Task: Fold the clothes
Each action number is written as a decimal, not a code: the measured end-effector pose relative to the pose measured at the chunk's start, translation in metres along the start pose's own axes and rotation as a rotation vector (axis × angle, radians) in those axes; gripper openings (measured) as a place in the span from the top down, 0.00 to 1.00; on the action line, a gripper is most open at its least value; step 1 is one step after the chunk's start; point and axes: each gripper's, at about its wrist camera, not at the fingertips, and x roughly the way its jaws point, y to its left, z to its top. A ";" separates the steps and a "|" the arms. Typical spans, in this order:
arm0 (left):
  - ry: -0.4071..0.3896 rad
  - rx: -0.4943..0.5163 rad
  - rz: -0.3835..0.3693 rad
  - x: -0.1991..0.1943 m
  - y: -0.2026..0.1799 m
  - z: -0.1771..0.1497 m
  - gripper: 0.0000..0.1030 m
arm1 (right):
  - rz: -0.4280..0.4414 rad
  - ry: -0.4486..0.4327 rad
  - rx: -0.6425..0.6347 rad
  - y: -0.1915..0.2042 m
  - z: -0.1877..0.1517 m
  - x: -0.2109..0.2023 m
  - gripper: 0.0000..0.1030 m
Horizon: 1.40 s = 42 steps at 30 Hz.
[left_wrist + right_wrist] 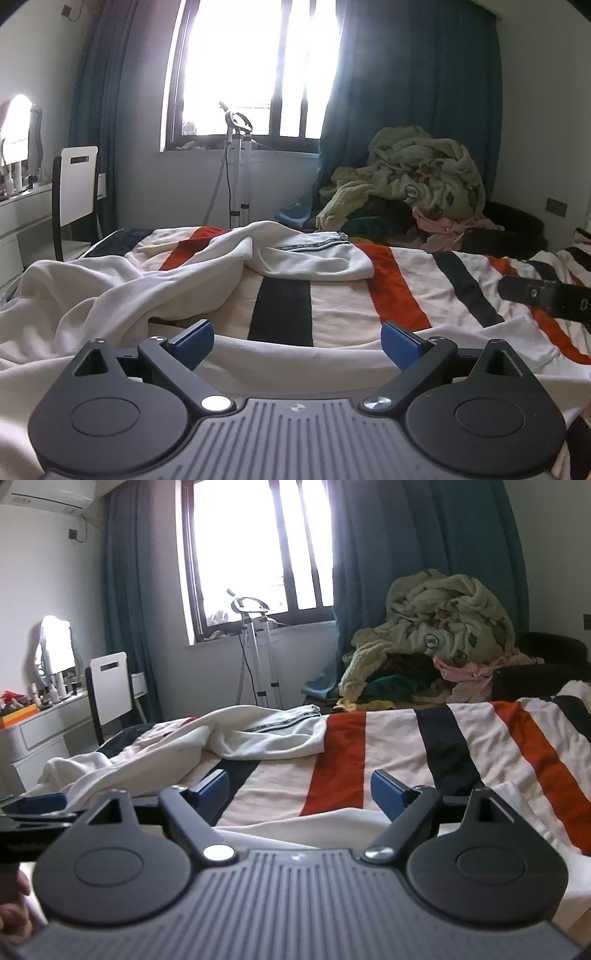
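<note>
A white garment with a dark striped trim (184,273) lies crumpled on the striped bedspread (399,295), spreading from the near left toward the middle. It also shows in the right wrist view (258,734). My left gripper (297,345) is open and empty, low over the garment's near edge. My right gripper (299,794) is open and empty, just above a near fold of white cloth. The right gripper's finger shows in the left wrist view (546,295) at the right edge. The left gripper shows in the right wrist view (33,805) at the left edge.
A heap of clothes and a yellow-green blanket (410,181) sits at the bed's far end by the blue curtain (406,81). A white chair (75,192) and dressing table (18,218) stand left. A garment steamer stand (238,166) is under the window.
</note>
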 end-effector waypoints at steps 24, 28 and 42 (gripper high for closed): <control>0.104 -0.089 0.195 0.061 0.009 -0.014 0.05 | 0.161 0.263 0.510 -0.040 -0.015 0.207 0.28; 0.117 -0.104 0.158 0.083 0.017 -0.023 0.05 | 0.152 0.304 0.639 -0.039 -0.018 0.280 0.29; 0.029 -0.269 0.300 0.149 0.101 -0.027 0.03 | -0.113 0.173 0.709 -0.046 0.013 0.415 0.85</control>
